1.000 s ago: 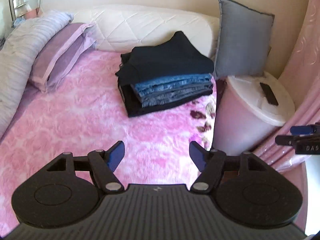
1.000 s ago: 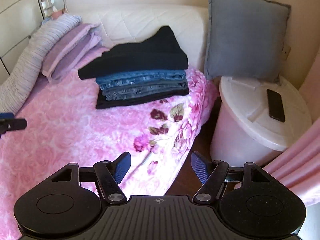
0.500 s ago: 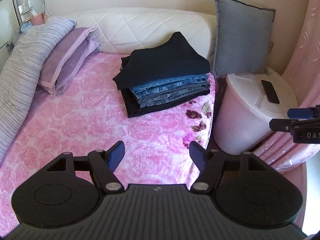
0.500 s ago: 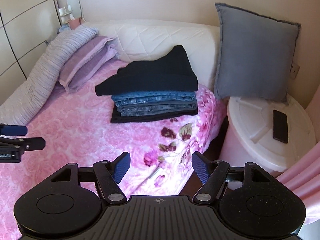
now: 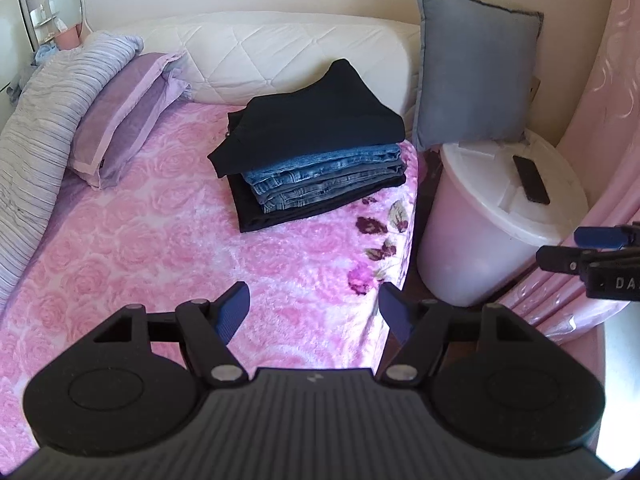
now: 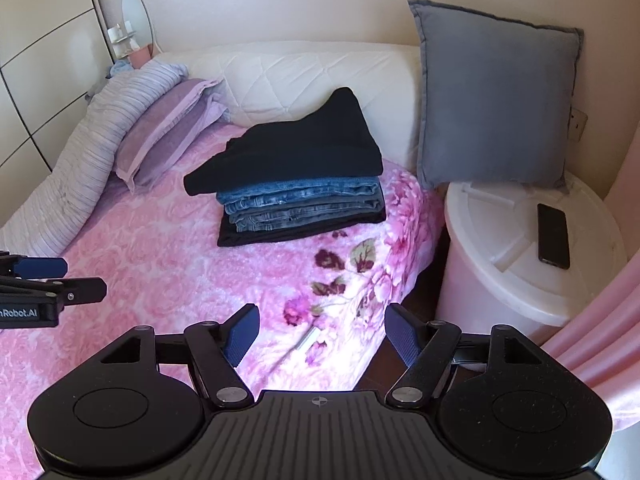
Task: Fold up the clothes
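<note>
The bed under its pink rose-patterned fleece blanket (image 5: 132, 240) runs off the frame's lower edge. The stack of folded clothes (image 5: 312, 152), black over blue denim over black, lies near the headboard, well beyond both claws. The left claw (image 5: 314, 312) and right claw (image 6: 322, 334) are released, empty. A small pale tag-like thing (image 6: 308, 339) lies on the blanket, perhaps a label.

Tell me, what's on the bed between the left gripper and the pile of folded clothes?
Nothing: only bare pink rose-patterned blanket lies between the left gripper and the stack of folded black and denim clothes, seen in the left wrist view.
</note>
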`<state>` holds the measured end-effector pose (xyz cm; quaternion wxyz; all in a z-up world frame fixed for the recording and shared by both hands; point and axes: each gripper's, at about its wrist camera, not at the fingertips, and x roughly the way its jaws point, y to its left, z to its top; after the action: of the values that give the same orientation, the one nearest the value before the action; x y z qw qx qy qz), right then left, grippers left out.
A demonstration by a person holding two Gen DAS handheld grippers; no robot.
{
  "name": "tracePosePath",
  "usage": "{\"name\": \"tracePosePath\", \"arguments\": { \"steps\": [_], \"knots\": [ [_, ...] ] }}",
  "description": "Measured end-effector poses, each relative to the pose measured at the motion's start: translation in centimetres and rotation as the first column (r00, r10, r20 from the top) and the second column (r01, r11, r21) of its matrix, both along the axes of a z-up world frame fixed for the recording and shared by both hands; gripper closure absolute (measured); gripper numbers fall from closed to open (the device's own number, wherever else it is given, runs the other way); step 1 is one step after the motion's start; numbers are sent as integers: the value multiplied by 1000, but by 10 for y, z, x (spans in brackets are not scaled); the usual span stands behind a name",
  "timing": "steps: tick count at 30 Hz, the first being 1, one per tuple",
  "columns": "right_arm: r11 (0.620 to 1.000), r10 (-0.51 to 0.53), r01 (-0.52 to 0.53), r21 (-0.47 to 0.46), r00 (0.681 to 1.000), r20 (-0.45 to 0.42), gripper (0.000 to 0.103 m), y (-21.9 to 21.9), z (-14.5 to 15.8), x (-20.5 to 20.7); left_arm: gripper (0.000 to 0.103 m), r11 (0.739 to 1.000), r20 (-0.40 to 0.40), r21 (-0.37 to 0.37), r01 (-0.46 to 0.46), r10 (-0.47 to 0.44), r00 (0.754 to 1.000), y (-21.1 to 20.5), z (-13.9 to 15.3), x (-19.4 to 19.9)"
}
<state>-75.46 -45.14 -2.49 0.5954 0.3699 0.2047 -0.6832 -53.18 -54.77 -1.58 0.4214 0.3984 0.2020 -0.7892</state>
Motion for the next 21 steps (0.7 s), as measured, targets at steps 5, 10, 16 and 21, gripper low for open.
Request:
{"name": "tracePosePath", "arguments": {
  "steps": [5, 10, 16, 21],
  "knots": [
    [1000, 2, -2, -6, 1000, -19, 30, 1, 7, 4, 35, 1000, -9, 0, -7, 7, 1000, 2, 2, -1],
    [1000, 5, -5, 0, 999, -41, 30, -3, 12, 9, 35, 1000, -3, -11, -23, 23, 1000, 2, 1, 0],
    [1000, 15, -15, -5, 999, -44, 29, -9, 16, 14, 35, 998, 6, -23, -52, 52, 999, 0, 0, 3],
    [1000, 27, -28, -8, 998, -51, 29, -19, 18, 17, 35, 997, -24, 3, -73, 73, 997, -3, -1, 8]
  ]
}}
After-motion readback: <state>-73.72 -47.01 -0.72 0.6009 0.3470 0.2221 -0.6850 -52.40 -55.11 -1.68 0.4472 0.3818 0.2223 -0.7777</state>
